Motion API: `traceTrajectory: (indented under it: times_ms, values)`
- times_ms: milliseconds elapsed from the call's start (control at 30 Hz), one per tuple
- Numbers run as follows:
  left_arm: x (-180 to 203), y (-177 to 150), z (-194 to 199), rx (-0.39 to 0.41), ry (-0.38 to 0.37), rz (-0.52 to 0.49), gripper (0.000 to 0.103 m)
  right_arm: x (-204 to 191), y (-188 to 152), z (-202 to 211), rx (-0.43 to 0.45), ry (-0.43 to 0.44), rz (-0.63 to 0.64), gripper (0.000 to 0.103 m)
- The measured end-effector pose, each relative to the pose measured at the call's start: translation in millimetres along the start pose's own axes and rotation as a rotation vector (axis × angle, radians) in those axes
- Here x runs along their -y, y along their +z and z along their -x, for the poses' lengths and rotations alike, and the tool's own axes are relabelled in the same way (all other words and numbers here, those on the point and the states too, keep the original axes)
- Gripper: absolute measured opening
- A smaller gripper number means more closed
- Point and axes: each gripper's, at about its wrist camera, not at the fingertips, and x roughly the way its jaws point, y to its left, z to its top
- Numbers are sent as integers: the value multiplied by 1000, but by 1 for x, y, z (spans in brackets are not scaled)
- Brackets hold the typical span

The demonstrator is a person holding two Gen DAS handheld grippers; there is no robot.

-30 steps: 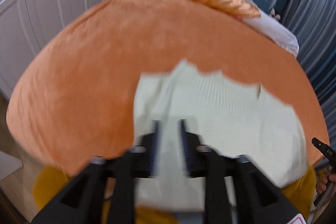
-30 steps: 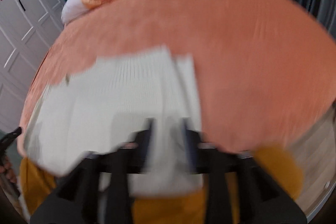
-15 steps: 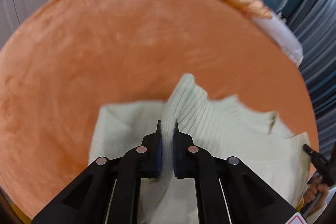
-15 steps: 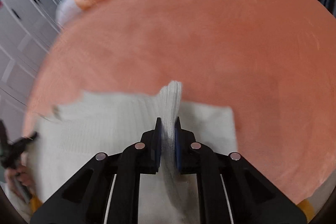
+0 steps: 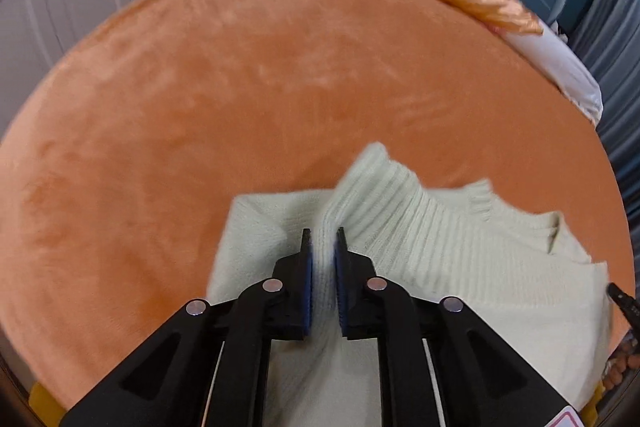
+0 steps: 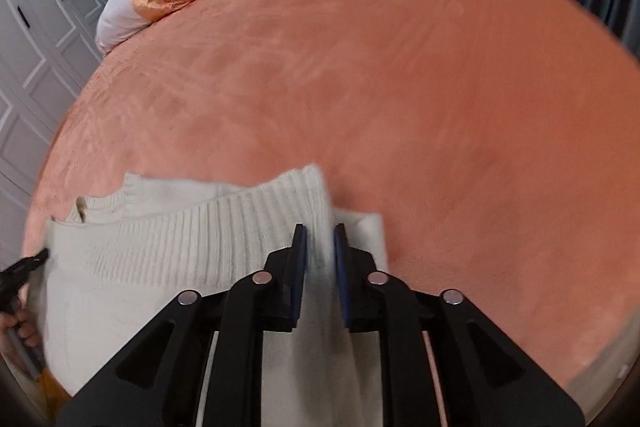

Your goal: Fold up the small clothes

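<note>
Left tongs (image 5: 323, 239): clamped on sweater (image 5: 460, 267) fold.
Right tongs (image 6: 320, 237): clamped on sweater (image 6: 160, 251) fold.
Sweater: near edge of bed (image 5: 240, 87).

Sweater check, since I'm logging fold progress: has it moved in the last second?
Yes. The sweater, pinched by both grippers, now lies farther up the orange bed, toward the pillows.

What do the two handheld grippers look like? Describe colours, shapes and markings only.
Both the left gripper and the right gripper are matte black linkages with triangular cut-outs and round silver pivot pins. Each ends in two flat narrow fingers lined with blue pads. A white label with red print shows at the left gripper's lower edge. No cables or sleeves are visible.
</note>
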Motion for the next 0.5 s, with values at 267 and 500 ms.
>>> traceTrajectory:
  times_ms: [267,500]
  values:
    - [89,-41,75,64,-155,-218,11,-106,-44,63,-17,400,204,21]
    - [133,-105,35,-104,-131,-356,12,-164,-114,40,-156,393,396,20]
